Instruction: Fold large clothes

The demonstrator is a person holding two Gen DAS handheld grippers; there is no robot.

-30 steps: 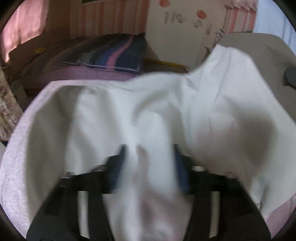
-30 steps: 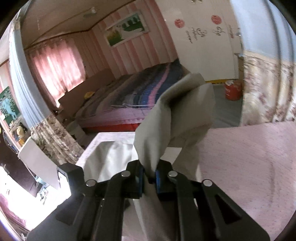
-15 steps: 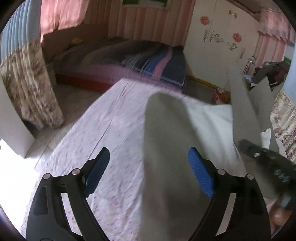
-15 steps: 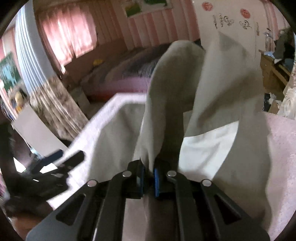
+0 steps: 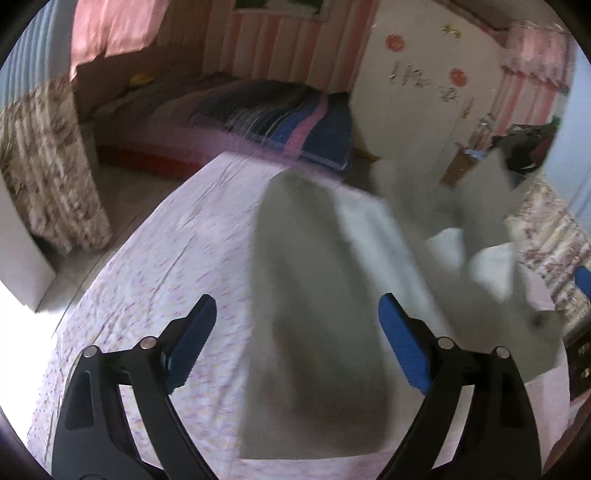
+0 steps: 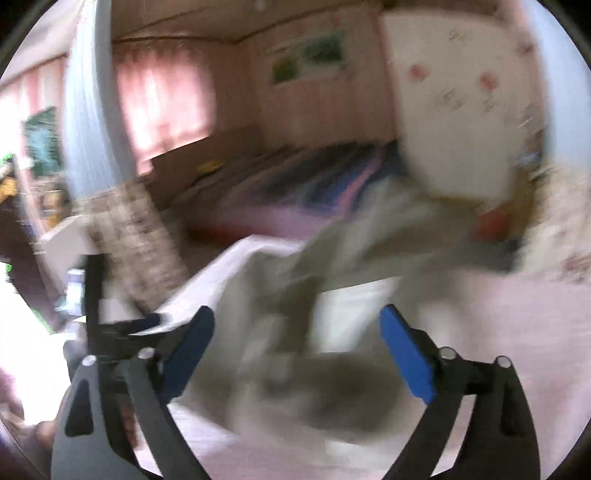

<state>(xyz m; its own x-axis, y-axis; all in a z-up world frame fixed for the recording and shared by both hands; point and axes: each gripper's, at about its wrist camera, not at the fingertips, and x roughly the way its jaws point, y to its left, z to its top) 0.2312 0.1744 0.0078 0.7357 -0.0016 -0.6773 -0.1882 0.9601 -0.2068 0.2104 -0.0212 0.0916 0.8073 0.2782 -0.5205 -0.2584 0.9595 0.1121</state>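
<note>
L view sharp: garment (image 5: 314, 295) on sheet (image 5: 166, 277); R view blurred.

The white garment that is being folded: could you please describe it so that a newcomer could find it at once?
Find the bed with the pale pink flowered sheet nearest the grippers. The white garment lies across it, plain and rumpled. Unlike the striped blanket on the farther bed, it carries no pattern.

Our pink-striped bedroom, daylit

At twelve o'clock we see a bed (image 5: 258, 110); pink curtains (image 5: 107, 33) glow at eleven, a white wardrobe (image 5: 424, 92) stands at one.
</note>
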